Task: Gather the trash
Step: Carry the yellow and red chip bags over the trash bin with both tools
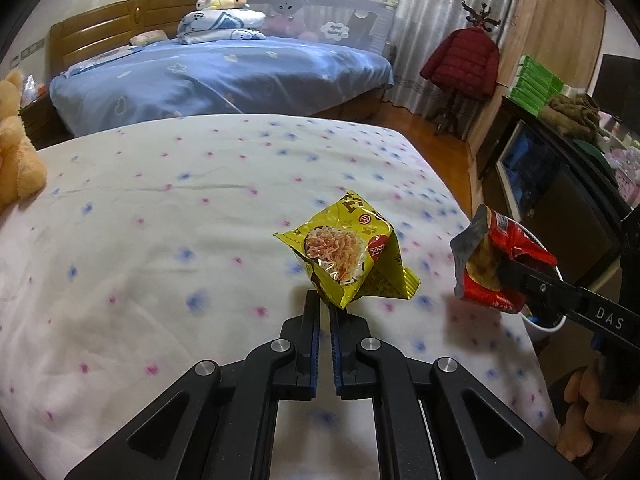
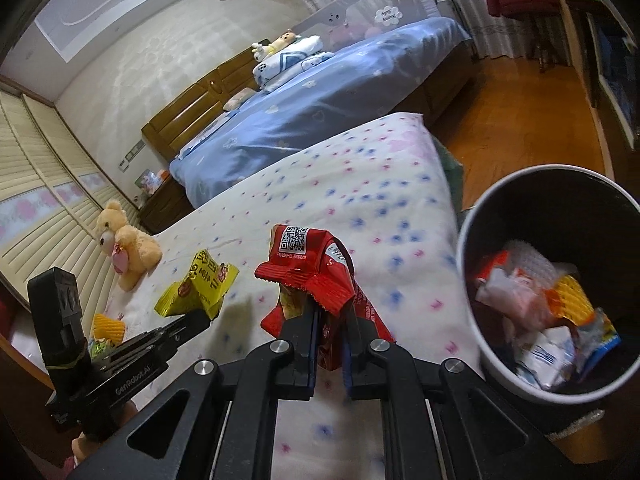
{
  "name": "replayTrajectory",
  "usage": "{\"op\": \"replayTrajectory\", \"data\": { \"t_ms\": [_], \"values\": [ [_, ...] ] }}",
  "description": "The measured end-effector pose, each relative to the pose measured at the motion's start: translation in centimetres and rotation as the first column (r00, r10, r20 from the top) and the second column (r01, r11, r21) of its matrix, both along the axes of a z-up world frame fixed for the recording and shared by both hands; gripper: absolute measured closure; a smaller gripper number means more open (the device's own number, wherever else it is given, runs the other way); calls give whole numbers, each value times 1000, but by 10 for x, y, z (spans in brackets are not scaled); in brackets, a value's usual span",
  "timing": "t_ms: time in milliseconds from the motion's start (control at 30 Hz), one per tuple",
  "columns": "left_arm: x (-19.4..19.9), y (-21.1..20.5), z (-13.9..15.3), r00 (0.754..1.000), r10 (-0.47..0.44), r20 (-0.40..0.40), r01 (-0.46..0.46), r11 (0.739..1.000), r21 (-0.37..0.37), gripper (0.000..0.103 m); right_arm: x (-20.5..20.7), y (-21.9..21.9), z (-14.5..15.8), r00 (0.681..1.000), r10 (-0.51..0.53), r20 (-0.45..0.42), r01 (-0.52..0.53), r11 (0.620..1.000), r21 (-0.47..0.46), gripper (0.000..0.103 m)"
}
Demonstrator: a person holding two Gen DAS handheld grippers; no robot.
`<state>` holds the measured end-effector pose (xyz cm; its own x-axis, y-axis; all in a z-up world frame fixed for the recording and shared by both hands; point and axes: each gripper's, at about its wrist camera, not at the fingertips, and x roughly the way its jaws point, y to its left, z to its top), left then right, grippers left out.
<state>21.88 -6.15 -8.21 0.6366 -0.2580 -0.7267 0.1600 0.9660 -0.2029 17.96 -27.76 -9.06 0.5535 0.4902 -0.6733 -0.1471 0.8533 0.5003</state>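
Note:
My left gripper (image 1: 325, 300) is shut on the lower corner of a yellow snack wrapper (image 1: 348, 256) and holds it above the flowered bedsheet (image 1: 160, 220). The same yellow wrapper (image 2: 198, 284) and left gripper (image 2: 202, 316) show at the left of the right wrist view. My right gripper (image 2: 332, 312) is shut on a crumpled red snack wrapper (image 2: 310, 272), lifted over the bed's right side. That red wrapper (image 1: 492, 264) hangs in the right gripper (image 1: 504, 266) at the right of the left wrist view. A white trash bin (image 2: 468, 300) with several wrappers inside stands just right of the bed.
A tan teddy bear (image 2: 124, 242) sits at the bed's far left, with a small yellow item (image 2: 106, 326) near it. A second bed with a blue cover (image 1: 224, 76) lies beyond. A dark cabinet (image 1: 560, 200) and wooden floor (image 2: 520, 120) are to the right.

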Motion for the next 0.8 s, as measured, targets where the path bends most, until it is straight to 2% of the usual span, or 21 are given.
{"op": "replayTrajectory", "data": {
  "t_ms": [333,800],
  "values": [
    [-18,-38,4,997,-76,-6,76,997,11,99,-22,-27,3,998,-53,21,54,998,-13,94],
    [-23,-82,8,986,-166,2,165,986,38,99,-40,-63,0,992,-123,28,123,992,-22,94]
  ]
}}
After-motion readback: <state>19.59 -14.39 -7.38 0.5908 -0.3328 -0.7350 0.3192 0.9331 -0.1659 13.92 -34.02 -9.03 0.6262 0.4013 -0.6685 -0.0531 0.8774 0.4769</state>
